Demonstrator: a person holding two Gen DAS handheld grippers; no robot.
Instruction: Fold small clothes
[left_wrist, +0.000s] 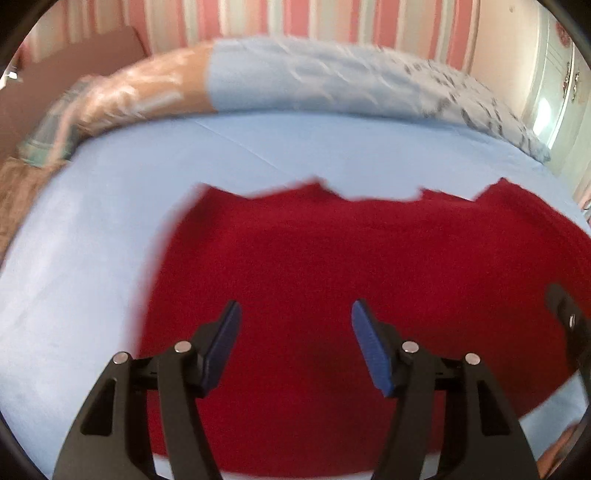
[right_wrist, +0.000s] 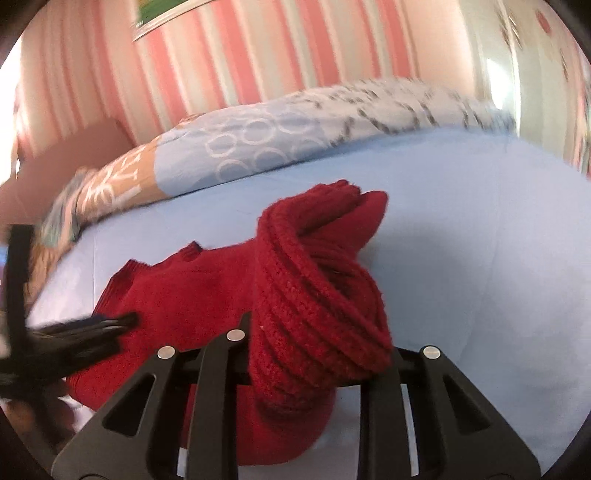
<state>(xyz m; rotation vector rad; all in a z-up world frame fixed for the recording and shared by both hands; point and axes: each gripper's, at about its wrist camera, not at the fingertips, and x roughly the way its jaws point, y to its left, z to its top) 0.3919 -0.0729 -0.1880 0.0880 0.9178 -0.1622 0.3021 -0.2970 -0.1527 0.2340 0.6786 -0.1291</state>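
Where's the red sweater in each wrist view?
Left wrist: red sweater lies flat across the centre and right, under the open left claw.
Right wrist: lower centre-left, its ribbed edge bunched in the right claw.
Shared landmark: the patterned pillow behind the sweater.

Pale blue bedsheet, patterned quilt bunched along the bedsheet's far edge — pink-striped wall behind the quilt.
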